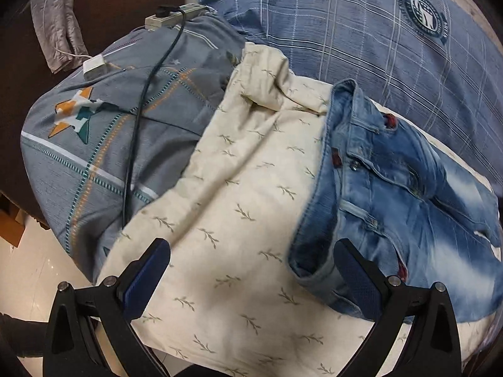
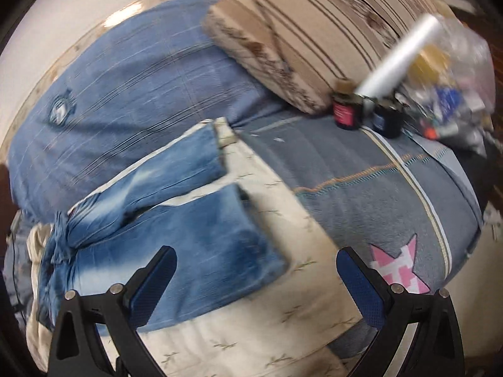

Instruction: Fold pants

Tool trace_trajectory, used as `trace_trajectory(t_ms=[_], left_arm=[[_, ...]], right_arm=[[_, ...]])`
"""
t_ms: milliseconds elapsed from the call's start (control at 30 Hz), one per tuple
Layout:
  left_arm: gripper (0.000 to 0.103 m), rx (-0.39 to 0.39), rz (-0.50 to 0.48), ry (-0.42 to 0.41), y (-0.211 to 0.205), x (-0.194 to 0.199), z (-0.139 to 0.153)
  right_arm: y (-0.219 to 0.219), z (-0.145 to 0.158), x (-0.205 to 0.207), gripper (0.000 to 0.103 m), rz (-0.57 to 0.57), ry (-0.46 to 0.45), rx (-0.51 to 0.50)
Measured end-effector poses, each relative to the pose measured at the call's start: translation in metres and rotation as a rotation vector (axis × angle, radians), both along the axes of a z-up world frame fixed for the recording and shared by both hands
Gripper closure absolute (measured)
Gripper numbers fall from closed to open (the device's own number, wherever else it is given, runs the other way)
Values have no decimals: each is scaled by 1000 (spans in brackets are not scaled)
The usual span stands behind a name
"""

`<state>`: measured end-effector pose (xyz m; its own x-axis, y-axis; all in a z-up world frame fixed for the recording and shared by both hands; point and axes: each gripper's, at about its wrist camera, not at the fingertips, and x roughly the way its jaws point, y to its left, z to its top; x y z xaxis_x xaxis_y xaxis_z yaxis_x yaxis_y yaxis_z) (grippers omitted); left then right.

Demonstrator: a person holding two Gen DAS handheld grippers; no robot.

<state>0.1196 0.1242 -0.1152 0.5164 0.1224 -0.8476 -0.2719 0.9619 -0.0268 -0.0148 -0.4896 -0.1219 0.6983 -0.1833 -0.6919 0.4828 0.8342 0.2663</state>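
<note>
Faded blue jeans [image 1: 405,198] lie on a cream leaf-print cloth [image 1: 239,207] on the bed. In the left wrist view the waistband faces me, and my left gripper [image 1: 251,260] is open and empty, its right finger [image 1: 358,279] just in front of the waistband corner. In the right wrist view the jeans [image 2: 188,245] show both legs spread apart, hems pointing right. My right gripper [image 2: 256,270] is open and empty, above the near leg's hem, on the cream cloth [image 2: 283,314].
A grey star-print bedsheet [image 1: 94,144] carries a black cable [image 1: 138,119], a power strip [image 1: 176,15] and a white charger [image 1: 94,66]. A blue plaid quilt [image 1: 345,25] lies behind. In the right wrist view, a striped pillow [image 2: 298,31], two dark jars [image 2: 345,110] and a cluttered bag [image 2: 446,72].
</note>
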Motion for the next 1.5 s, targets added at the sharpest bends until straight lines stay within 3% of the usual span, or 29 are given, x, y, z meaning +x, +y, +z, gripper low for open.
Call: trace_trajectory(t_ms=[167, 267, 333, 400, 467, 600, 667, 733, 833, 1100, 1167, 1300, 1500], left_arm=[[0, 6, -74, 18, -23, 9, -9], [1, -9, -150, 70, -45, 21, -30], [22, -16, -173, 96, -55, 27, -43], [29, -38, -208, 107, -61, 30, -51], [32, -21, -207, 102, -64, 32, -55], [48, -72, -224, 90, -61, 34, -60], [56, -83, -242, 73, -58, 33, -59], [66, -103, -255, 53, -56, 31, -57], [73, -118, -265, 23, -54, 29, -53], [80, -92, -298, -68, -56, 10, -21], [86, -103, -307, -81, -52, -1, -13], [86, -128, -297, -96, -41, -21, -3], [86, -99, -295, -72, -36, -51, -6]], right_arm=[[-13, -10, 3, 0, -8, 0, 55], [-13, -21, 11, 0, 28, 11, 101], [-15, -31, 14, 2, 41, 8, 156], [-16, -37, 15, 8, 39, -6, 217], [-20, -44, 20, 22, 44, -24, 288], [-19, -54, 34, 44, 64, 3, 323], [-16, -54, 37, 66, 75, -3, 326], [-12, -51, 38, 72, 85, -14, 325], [-7, -42, 35, 80, 93, -30, 293], [1, -19, 24, 85, 103, -67, 245], [5, -12, 17, 85, 109, -80, 233], [9, -4, 4, 86, 126, -107, 235], [8, -8, -18, 86, 116, -94, 253]])
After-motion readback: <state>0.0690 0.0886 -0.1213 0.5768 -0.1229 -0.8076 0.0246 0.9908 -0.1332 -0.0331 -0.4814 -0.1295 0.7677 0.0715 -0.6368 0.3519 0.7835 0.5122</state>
